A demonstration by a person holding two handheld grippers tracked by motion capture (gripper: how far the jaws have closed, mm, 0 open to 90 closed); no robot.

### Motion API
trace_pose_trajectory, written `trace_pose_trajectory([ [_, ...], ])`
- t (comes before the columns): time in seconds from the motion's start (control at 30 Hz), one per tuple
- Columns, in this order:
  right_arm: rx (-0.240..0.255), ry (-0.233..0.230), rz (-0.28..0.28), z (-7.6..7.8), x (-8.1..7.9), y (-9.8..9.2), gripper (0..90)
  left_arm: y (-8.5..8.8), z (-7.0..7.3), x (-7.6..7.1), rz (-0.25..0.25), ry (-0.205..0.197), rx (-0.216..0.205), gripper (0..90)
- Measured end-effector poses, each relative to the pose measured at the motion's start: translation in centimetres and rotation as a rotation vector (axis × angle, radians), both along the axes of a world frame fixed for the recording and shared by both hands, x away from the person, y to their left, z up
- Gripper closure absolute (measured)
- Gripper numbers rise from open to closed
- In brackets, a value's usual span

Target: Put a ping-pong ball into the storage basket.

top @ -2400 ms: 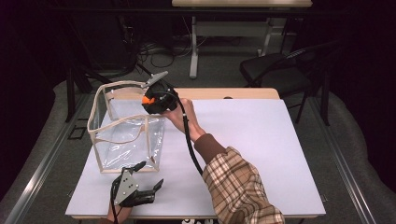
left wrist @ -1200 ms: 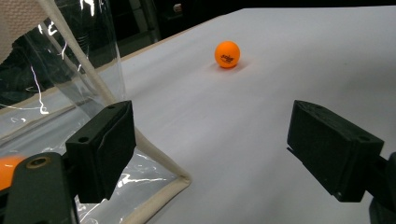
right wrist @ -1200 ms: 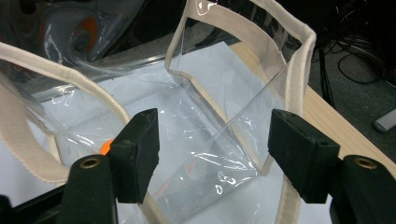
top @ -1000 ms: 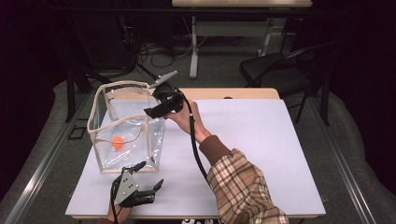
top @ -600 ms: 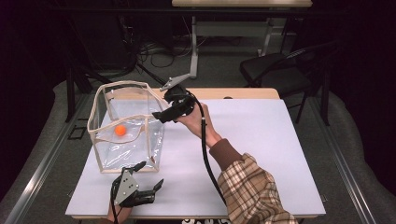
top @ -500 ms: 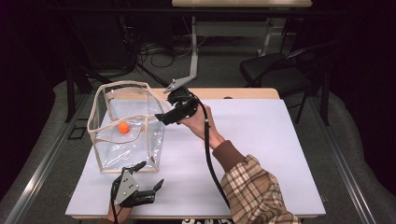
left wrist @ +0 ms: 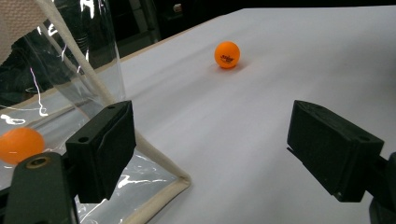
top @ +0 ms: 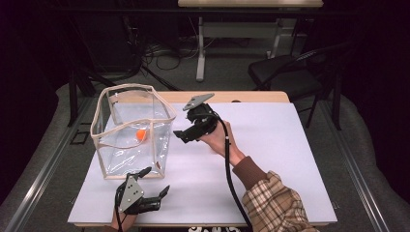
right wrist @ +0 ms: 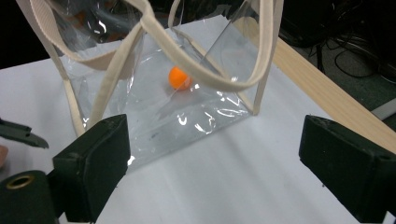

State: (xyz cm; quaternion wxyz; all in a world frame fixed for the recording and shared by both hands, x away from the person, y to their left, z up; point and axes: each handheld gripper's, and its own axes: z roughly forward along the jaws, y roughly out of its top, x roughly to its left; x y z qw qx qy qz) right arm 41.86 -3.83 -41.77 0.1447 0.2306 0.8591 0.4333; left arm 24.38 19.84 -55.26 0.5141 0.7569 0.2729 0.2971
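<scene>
**Ball in the clear bag**

Clear bag (top: 133,133) stands left of centre, an orange ball (top: 140,135) inside; second ball (left wrist: 227,54), upper centre, bears unreadable dark print; right gripper (top: 180,136) released, jaws just opening, empty; left gripper (top: 153,183) released.

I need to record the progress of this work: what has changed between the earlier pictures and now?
The right gripper let go of the orange ball, which dropped into the clear bag. That gripper then drew back to the right of the bag and sank lower; its jaws have just been opening, with nothing between them. The left gripper and the bag stayed in place.
</scene>
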Motion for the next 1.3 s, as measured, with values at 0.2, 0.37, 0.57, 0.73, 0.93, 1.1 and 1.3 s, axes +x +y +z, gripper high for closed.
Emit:
trace_pose_trajectory([
  [0.2,-0.011,0.006,0.004,-1.5,-1.1,-1.3,6.9,0.0,0.0,0.0,0.0,-0.001,0.0,15.5],
  [0.37,-0.009,0.004,0.0,-2.4,-1.8,-2.3,6.6,0.0,0.0,0.0,0.001,0.0,0.002,15.5],
  [0.57,0.004,-0.009,-0.008,-3.1,-2.7,-3.6,6.2,0.0,0.0,0.0,0.001,-0.002,0.001,15.5],
  [0.73,0.001,-0.011,-0.018,-3.6,-3.4,-4.4,6.4,0.0,0.1,0.0,-0.002,-0.005,0.006,15.5],
  [0.93,-0.003,-0.001,-0.031,-4.8,-4.0,-5.3,6.3,0.0,0.0,0.0,0.002,-0.003,0.003,15.5],
  [1.1,-0.001,-0.001,-0.053,-5.7,-4.5,-6.1,4.2,0.1,0.1,0.0,0.0,-0.005,0.004,15.5],
  [1.3,0.01,0.002,-0.082,-6.1,-5.0,-7.3,3.0,0.1,0.1,0.0,0.0,-0.006,0.008,15.5],
])
